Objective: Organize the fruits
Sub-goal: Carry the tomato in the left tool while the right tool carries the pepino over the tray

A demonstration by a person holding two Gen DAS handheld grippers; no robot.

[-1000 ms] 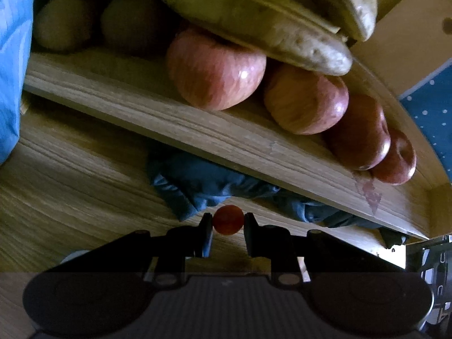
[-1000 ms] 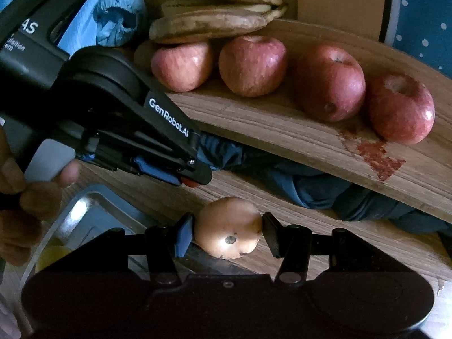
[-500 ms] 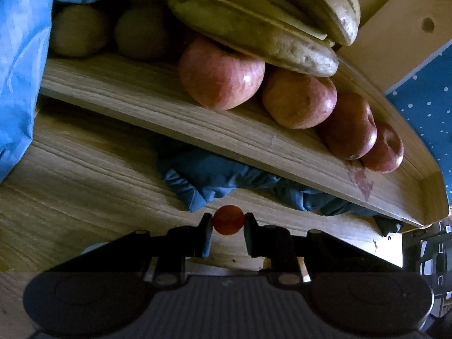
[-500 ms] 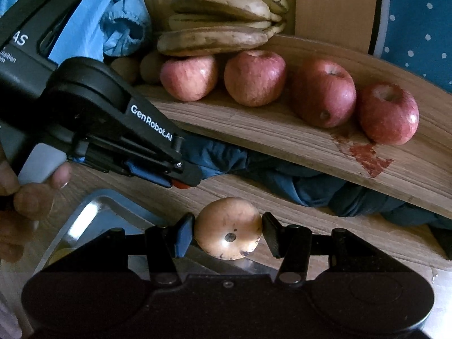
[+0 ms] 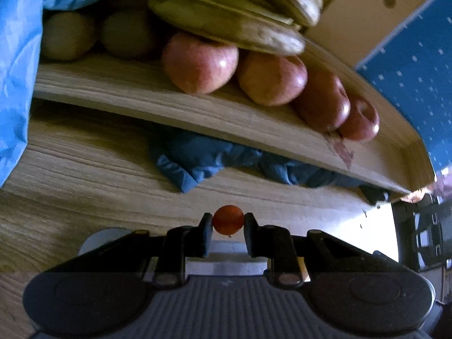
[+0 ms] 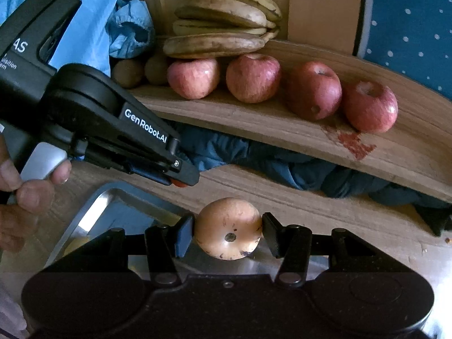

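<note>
We've got our left gripper (image 5: 228,223) pinched tight on a small red fruit (image 5: 227,219), angled down. Our right gripper (image 6: 228,230) clamps a round tan fruit (image 6: 228,227), tilted down too. Our left hand (image 6: 25,195) wraps its gripper's handle.

Wooden tabletop (image 6: 325,217), pale grain running across both views. Raised above it, a curved wooden shelf board (image 6: 254,124) with a reddish stain (image 6: 354,142) near its right end. On the board, left to right: two brown kiwis (image 6: 128,72) tucked at the back, then four red apples (image 6: 252,77) in a row, the two left ones touching. Resting on the leftmost apples, a bunch of spotted bananas (image 6: 223,32) (well browned). Under the board, directly on the tabletop, crumpled dark blue cloth (image 5: 197,158). At the near edge, a metal tray (image 6: 93,206), corner showing, contents unclear.
</note>
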